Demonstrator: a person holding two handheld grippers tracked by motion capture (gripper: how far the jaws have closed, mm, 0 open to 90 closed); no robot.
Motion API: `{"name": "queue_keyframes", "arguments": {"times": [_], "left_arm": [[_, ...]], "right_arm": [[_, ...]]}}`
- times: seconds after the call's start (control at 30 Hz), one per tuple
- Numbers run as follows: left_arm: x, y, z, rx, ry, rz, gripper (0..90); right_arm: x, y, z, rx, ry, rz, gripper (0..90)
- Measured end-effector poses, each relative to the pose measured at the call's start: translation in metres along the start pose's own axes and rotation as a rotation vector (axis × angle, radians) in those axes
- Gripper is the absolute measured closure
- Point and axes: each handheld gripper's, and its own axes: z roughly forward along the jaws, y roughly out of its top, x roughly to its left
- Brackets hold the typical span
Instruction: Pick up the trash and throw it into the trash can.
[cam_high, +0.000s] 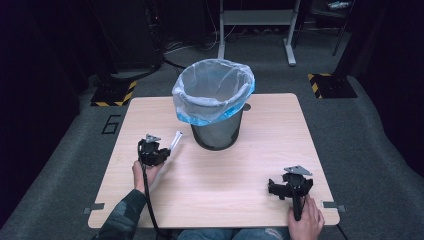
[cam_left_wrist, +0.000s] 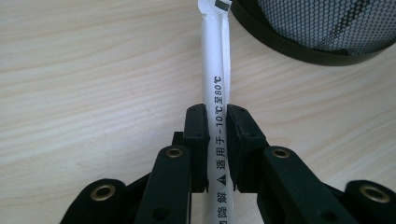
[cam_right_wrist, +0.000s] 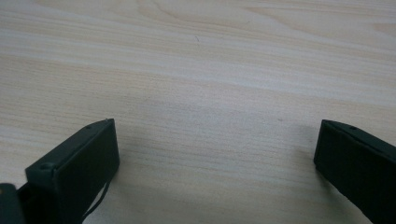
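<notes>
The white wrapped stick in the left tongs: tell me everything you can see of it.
The white wrapped stick is a long, narrow paper-like sleeve with a flat sealed end and black print along its length, including a warning triangle and a temperature marking. The left tongs are shut on it partway along, the pads pressing both sides. Its free end points toward the base of the mesh bin, stopping just short of it. In the high view it slants up from the tongs above the table.

Light wood table (cam_high: 215, 175) on grey carpet, mesh bin (cam_high: 217, 131) w/ blue-white liner standing near far edge
</notes>
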Motion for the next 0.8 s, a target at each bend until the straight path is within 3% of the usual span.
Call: {"name": "queue_keyframes", "arguments": {"times": [0.4,0.6,0.8], "left_arm": [[0.022,0.007,-0.012,-0.054,0.002,-0.066,78.6],[0.029,0.01,-0.02,-0.063,0.011,-0.07,78.7],[0.04,0.026,-0.04,-0.098,0.031,-0.073,78.7]], "right_arm": [[0.0,0.0,0.0,0.0,0.0,0.001,0.0],[0.0,0.0,0.0,0.0,0.0,0.0,0.0],[0.0,0.0,0.0,0.0,0.0,0.0,0.0]]}}
